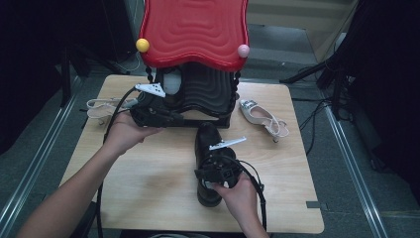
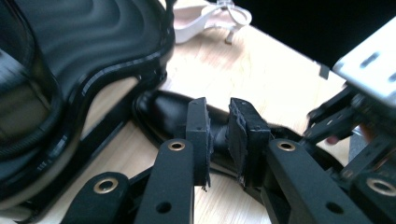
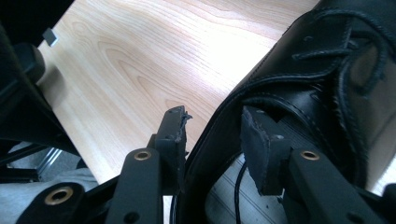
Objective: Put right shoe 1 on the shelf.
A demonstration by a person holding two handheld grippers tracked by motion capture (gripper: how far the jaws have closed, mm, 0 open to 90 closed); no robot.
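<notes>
A black lace-up shoe (image 1: 208, 135) lies on the wooden table (image 1: 148, 173) in front of a shoe rack (image 1: 198, 29) with a red wavy top and a black wavy lower shelf (image 1: 203, 89). My right gripper (image 1: 210, 181) is at the shoe's opening. In the right gripper view its jaws (image 3: 212, 135) straddle the shoe's (image 3: 303, 60) leather side wall, one outside and one inside, with a gap left at the inner pad (image 3: 259, 140). My left gripper (image 1: 179, 119) sits at the rack's base, slightly open and empty (image 2: 219, 130), pointing at the shoe's toe (image 2: 159, 109).
A white heeled sandal (image 1: 262, 116) lies right of the rack, also seen far off as the sandal (image 2: 210, 18) in the left gripper view. Another pale sandal (image 1: 101, 106) lies at the table's left edge. The rack's black frame (image 2: 93, 46) is close on the left gripper's left.
</notes>
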